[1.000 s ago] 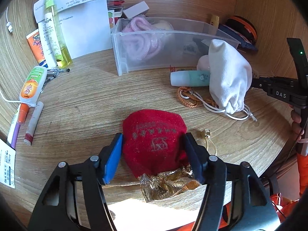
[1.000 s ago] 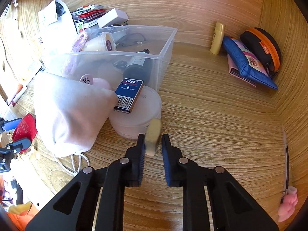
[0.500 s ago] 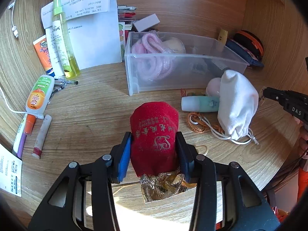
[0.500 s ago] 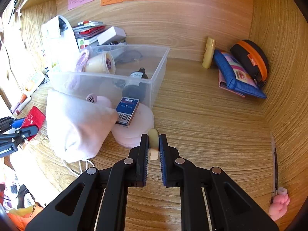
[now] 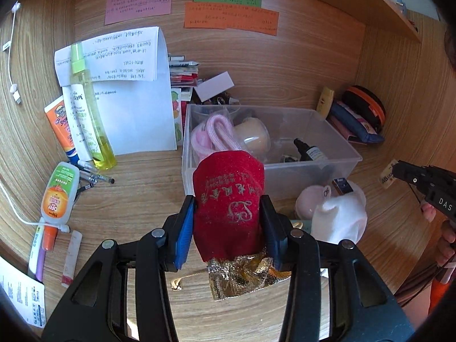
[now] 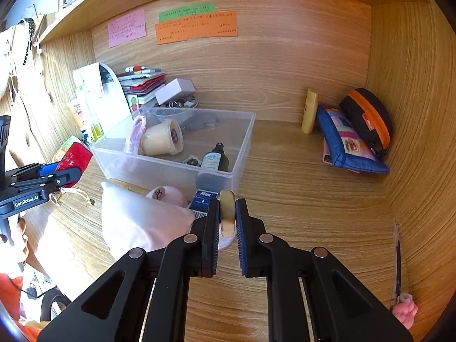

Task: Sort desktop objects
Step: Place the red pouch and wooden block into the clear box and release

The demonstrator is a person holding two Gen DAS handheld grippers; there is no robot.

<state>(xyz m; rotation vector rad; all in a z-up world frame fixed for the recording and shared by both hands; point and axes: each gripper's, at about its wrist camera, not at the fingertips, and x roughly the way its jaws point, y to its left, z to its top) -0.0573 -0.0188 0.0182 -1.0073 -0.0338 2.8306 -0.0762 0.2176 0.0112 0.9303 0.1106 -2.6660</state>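
My left gripper is shut on a red pouch with gold lining, held above the desk in front of the clear plastic bin. The pouch also shows in the right wrist view. My right gripper is shut on a small beige eraser, held above the desk right of the bin; it shows in the left wrist view. The bin holds a pink cord, a cream cup and a dark bottle.
A white drawstring bag, a pink round thing and a blue Max box lie in front of the bin. Tubes, a spray bottle, pens and papers lie left. Pouches and a yellow tube stand back right.
My left gripper closed on the red pouch and lifted it toward the bin. My right gripper rose with the eraser held in it.
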